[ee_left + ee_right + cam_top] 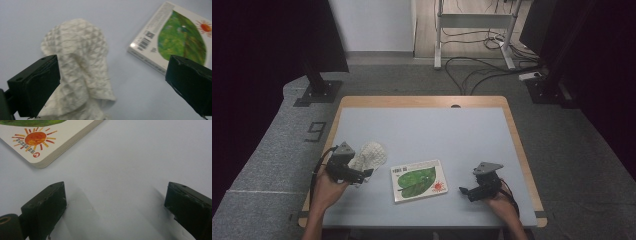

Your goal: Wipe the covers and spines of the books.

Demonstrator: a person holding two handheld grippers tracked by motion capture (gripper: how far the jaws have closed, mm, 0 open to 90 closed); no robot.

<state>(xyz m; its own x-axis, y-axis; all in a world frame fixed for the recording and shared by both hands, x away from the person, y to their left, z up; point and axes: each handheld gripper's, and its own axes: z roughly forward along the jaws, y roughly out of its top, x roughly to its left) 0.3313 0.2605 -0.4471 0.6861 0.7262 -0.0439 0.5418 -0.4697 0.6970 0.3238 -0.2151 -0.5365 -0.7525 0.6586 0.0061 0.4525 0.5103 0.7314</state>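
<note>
**A dim room around a pale tabletop**

A pale blue-grey tabletop (422, 125) with a light wooden edge is set on grey carpet (272, 150). A dark figure nine (315, 131) is marked on the carpet at the left. Behind the tabletop, a white wall panel (374, 25) is seen beside a strip of wooden floor (472, 30), where a metal frame (472, 22) stands among loose black cables (477, 67). Black stands on flat bases (319, 92) are placed at both far corners. The sides are left in darkness.

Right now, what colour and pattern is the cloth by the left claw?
The cloth is off-white with a raised waffle-like grid texture, clearest in the left gripper view.
</note>
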